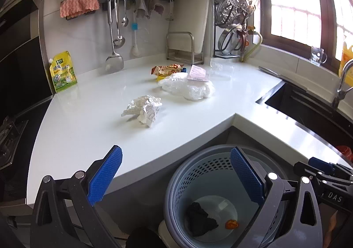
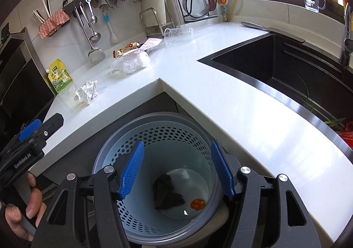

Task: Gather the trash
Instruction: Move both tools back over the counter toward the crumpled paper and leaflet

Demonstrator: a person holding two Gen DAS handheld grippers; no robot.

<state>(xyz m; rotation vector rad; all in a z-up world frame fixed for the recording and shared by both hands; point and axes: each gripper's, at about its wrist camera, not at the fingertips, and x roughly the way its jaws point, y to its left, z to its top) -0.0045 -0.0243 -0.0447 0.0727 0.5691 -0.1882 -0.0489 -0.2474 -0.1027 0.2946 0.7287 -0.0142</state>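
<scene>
- Grippers, nearest: right gripper (image 2: 176,173) hangs directly over the bin with fingers spread wide and nothing between the blue pads; left gripper (image 1: 176,179) likewise released and empty, one finger over the counter edge, the other over the bin rim.
- Bin (image 2: 152,122): grey perforated basket on the floor, tucked into the inside corner of the L-shaped countertop (image 2: 220,98). Contents: one dark crumpled item (image 2: 166,192) and a small orange scrap (image 2: 197,203) on the bottom. Otherwise largely unfilled.
- Crumpled paper (image 1: 143,110): lying on the counter, nearest piece of trash to the bin, well apart from both grippers. Not collected.
- Clear plastic bag (image 1: 187,87): bunched on the counter beyond the paper. Not collected.
- Pink receipt (image 1: 197,73): resting against the far side of the plastic bag.
- Snack wrapper (image 1: 167,69): orange and printed, just behind the bag.
- Clear plastic cup (image 2: 179,33): lying on its side, farther back near the rack.
- Green pouch (image 1: 62,71): standing against the wall at left; whether it counts as trash cannot be determined.
- Assessment: task appears at an early stage. Two items binned, at least five left on the counter; crumpled paper judged the likely next pick.
</scene>
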